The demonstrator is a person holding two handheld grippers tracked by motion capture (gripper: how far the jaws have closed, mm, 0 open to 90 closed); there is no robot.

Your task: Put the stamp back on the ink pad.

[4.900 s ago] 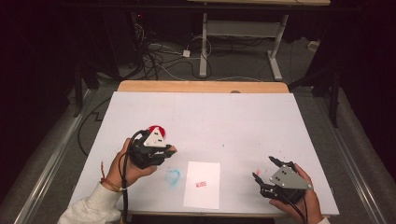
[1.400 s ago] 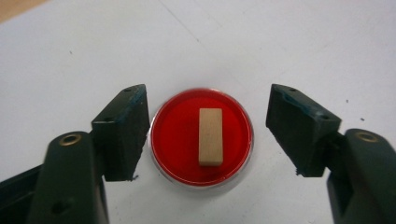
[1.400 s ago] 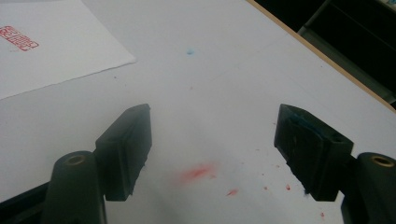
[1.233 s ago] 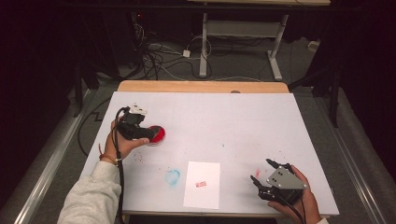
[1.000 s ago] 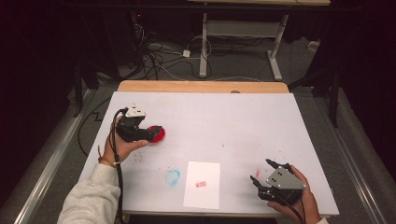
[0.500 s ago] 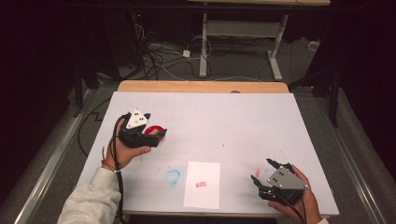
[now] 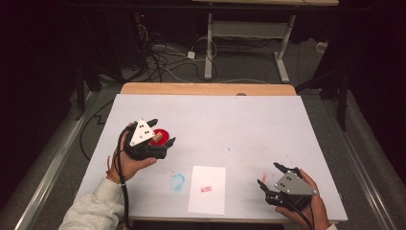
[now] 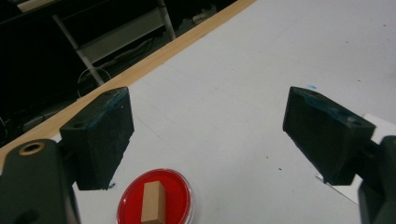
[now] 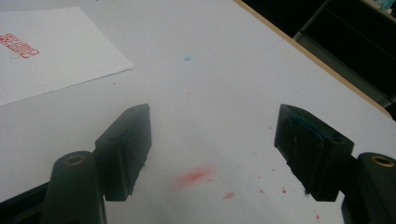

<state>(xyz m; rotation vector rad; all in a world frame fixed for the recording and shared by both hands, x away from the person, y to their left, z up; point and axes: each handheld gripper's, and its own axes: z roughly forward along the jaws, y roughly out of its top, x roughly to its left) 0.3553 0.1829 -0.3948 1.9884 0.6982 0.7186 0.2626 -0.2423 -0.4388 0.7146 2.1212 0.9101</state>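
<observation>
Two grippers are hovering over the white table (image 7: 239,120), each with its jaws spread wide and gripping nothing. The left gripper (image 7: 162,134) is hanging above a round red ink pad (image 8: 155,198) on the table's left side; in the left gripper view a small wooden stamp (image 8: 153,201) is standing upright on the pad, lying between and below the two jaws without touching either. The right gripper (image 7: 271,175) is sitting low near the front right corner, over red smudges (image 9: 196,176) on the tabletop. A white sheet of paper (image 7: 207,189) bearing a red stamp mark (image 7: 206,189) is lying between the two hands, beside a blue smear (image 7: 176,181).
</observation>
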